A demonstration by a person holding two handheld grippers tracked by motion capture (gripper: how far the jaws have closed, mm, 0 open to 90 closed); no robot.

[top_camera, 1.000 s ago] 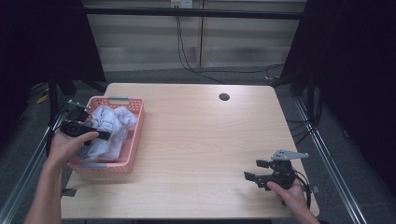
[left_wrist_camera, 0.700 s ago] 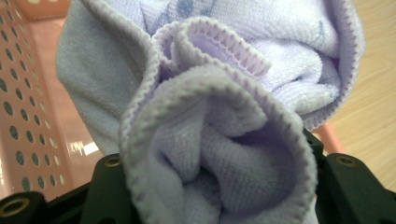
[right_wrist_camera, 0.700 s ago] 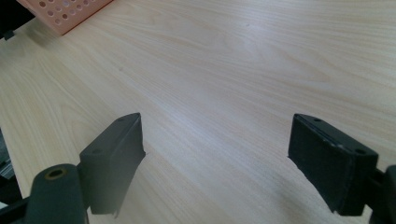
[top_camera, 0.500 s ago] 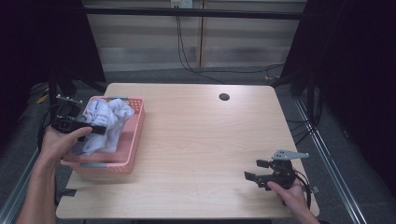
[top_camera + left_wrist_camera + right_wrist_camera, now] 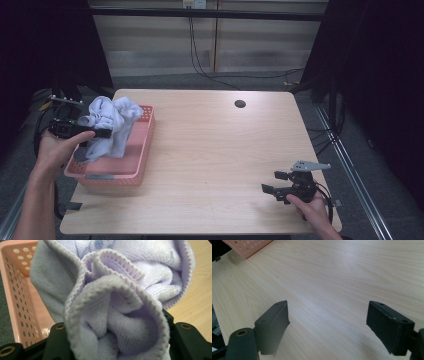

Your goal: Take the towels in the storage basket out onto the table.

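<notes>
Both forearms bare, no sleeves visible in the high view. Left gripper [image 5: 102, 133]: black body, matte black jaws with brass-coloured screw inserts at the base. Right gripper [image 5: 268, 183]: black, grey three-cornered plate on top, black cable trailing; flat rectangular black pads [image 5: 275, 320], brass insert on one arm.

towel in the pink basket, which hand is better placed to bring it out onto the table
Left: the left gripper is shut on the towel, lifted above the basket. The right gripper sits open, far across the table.
</notes>
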